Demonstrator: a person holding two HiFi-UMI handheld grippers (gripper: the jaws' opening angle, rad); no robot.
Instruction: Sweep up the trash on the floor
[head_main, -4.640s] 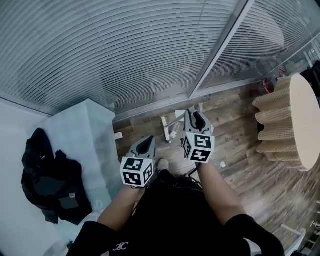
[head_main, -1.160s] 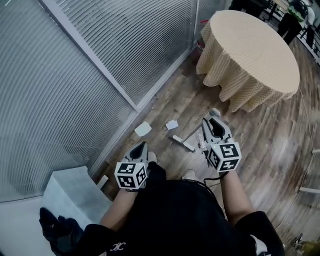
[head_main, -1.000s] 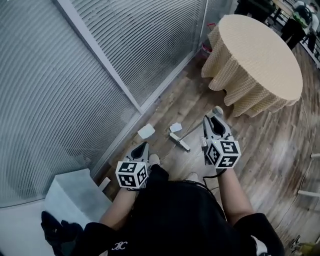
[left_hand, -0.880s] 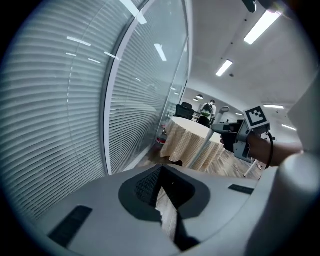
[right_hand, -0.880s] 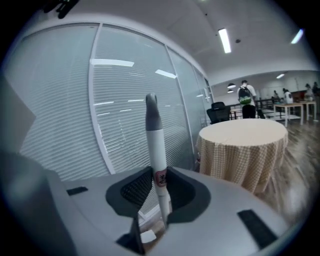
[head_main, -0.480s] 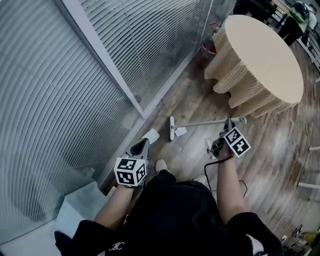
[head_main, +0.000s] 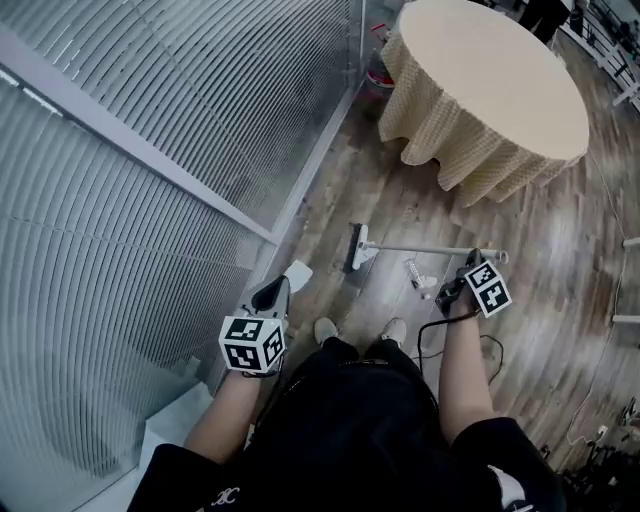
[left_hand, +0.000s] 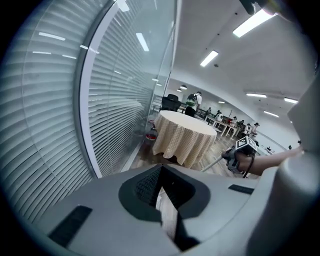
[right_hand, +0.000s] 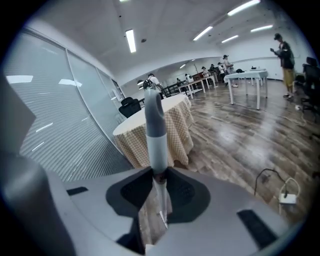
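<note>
Along the floor's (head_main: 540, 220) edge by the glass wall (head_main: 200, 120) lies what I am after: a white paper scrap (head_main: 297, 275) close against that edge, a second scrap (head_main: 369, 256) just beside the broom head (head_main: 354, 248), and a small clear piece of litter (head_main: 417, 274) near the pole (head_main: 420, 249), further out on the boards. My right claw (right_hand: 157, 175) is clamped on the broom (right_hand: 154, 135) near the grey top end of its pole, which stands up between the jaws. My left claw (left_hand: 161, 172) has its jaws drawn together on nothing, with only floor showing through the slit, and it hangs near the scrap by the wall. I judge the broom light and stiff, but held this high the head will wander. A second hold lower on the pole would steady it. The scraps look featherlight and likely to skid on the smooth boards, so short, slow strokes should suit them.
</note>
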